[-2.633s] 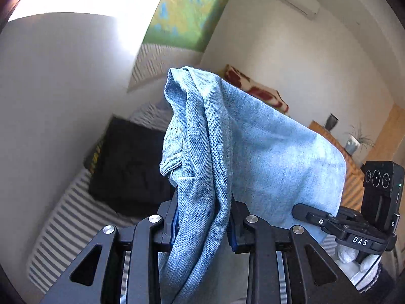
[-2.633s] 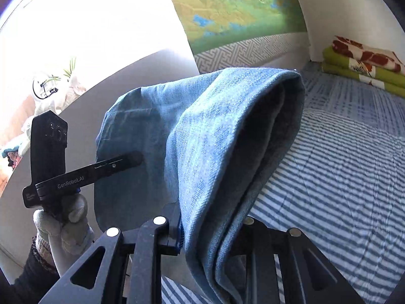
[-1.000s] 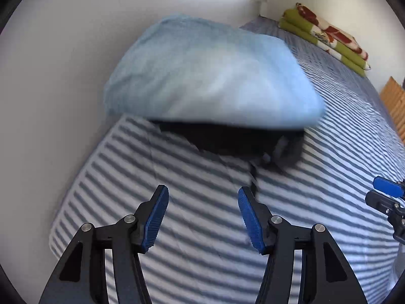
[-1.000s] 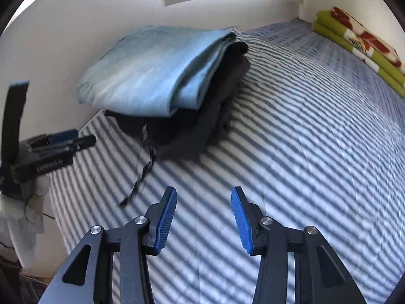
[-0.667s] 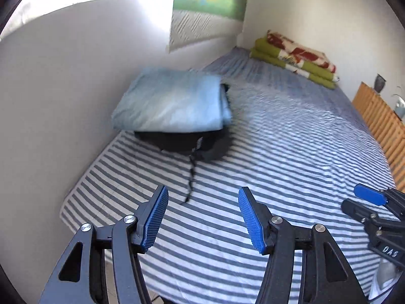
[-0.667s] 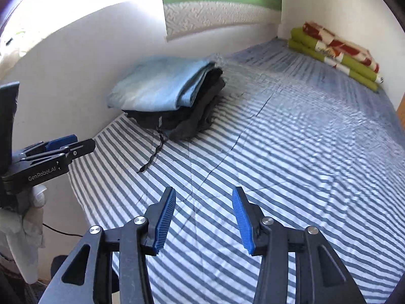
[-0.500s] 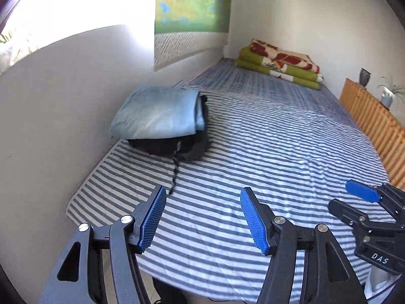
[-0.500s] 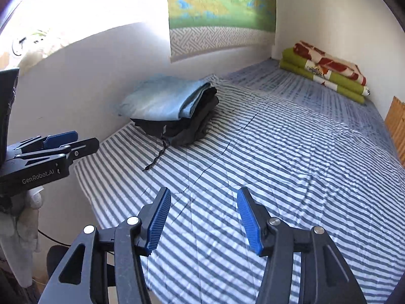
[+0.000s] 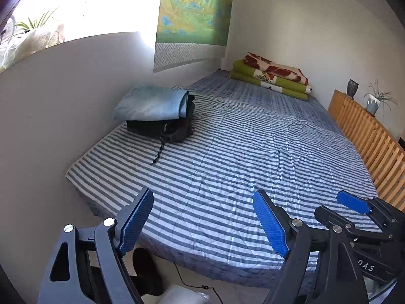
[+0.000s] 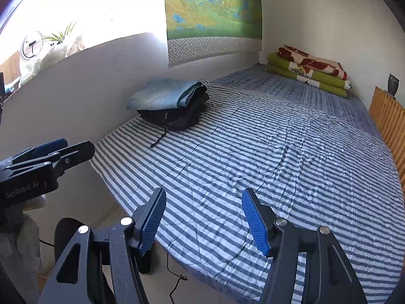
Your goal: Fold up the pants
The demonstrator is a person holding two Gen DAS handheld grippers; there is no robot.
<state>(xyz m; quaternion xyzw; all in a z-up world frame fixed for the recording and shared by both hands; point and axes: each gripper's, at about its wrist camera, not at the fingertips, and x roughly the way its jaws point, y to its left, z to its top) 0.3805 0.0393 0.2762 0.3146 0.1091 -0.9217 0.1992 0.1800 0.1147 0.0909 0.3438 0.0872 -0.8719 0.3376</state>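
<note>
Both claws have let go of the jeans [image 9: 152,102] and pulled back past the bed's [image 9: 227,167] near edge, so the folded denim now lies far ahead and left of them on a dark garment [image 9: 162,129] by the wall. Left claw [image 9: 203,224] and right claw [image 10: 203,223] are empty, their jaws opening with nothing between. My worry is the stack: the jeans overhang the softer dark pile, so a bump or snagged drawstring [image 9: 159,152] could tip them unfolded.
</note>
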